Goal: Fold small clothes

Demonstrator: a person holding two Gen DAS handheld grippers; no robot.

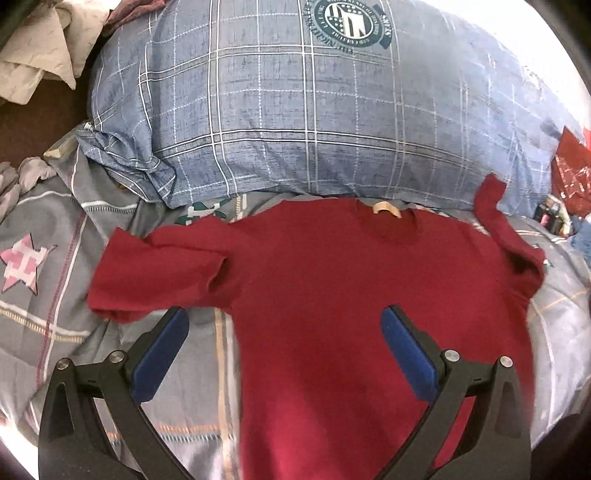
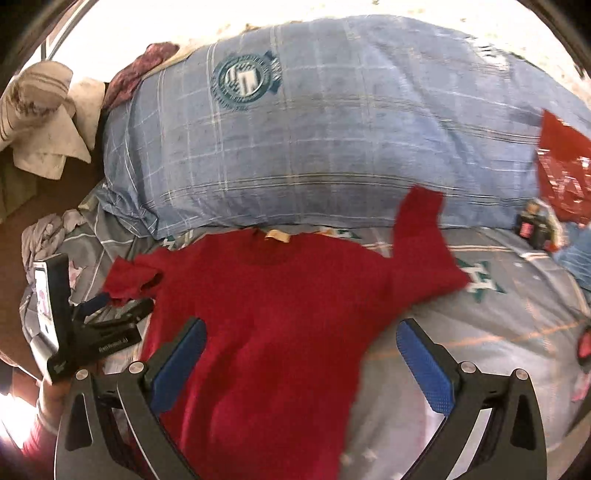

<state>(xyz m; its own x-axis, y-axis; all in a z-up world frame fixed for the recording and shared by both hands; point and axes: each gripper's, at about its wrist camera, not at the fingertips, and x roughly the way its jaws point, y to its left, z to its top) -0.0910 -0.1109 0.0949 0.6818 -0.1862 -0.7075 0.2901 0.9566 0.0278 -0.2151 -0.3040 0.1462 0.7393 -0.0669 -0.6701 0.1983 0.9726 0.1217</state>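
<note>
- Left gripper [image 1: 284,354] up close: jaws spread wide, blue pads [image 1: 162,358] well apart, nothing clamped. Left pad sits over the bedsheet [image 1: 51,280], right pad over the red T-shirt [image 1: 332,295] – contact w/ the cloth, can't tell.
- Right gripper [image 2: 299,369]: also wide open, blue pads [image 2: 424,365] far apart, holding nothing. Left pad over the shirt's body, right pad over bare sheet just beside the hem side.
- Right cam also catches the left gripper at the shirt's left edge, near the left sleeve [image 2: 129,277]; a hand [image 2: 55,395] grips its handle.
- Shirt lies flat on the grey patterned sheet, collar away from the grippers, tan neck label [image 1: 386,210] showing.
- Left sleeve spread out & a bit crumpled; right sleeve [image 2: 421,221] sticks up toward the pillow, its tip against the pillow's front edge.
- Behind the collar: big blue plaid pillow [image 1: 277,110] w/ a round crest print [image 1: 347,22], touching or nearly touching the shirt's top edge.
- Far right: red plastic bag [image 2: 565,177] on the pillow's end, small dark box [image 2: 532,229] below it.
- Far left, off the bed: heap of pale cloth [image 2: 40,122].
</note>
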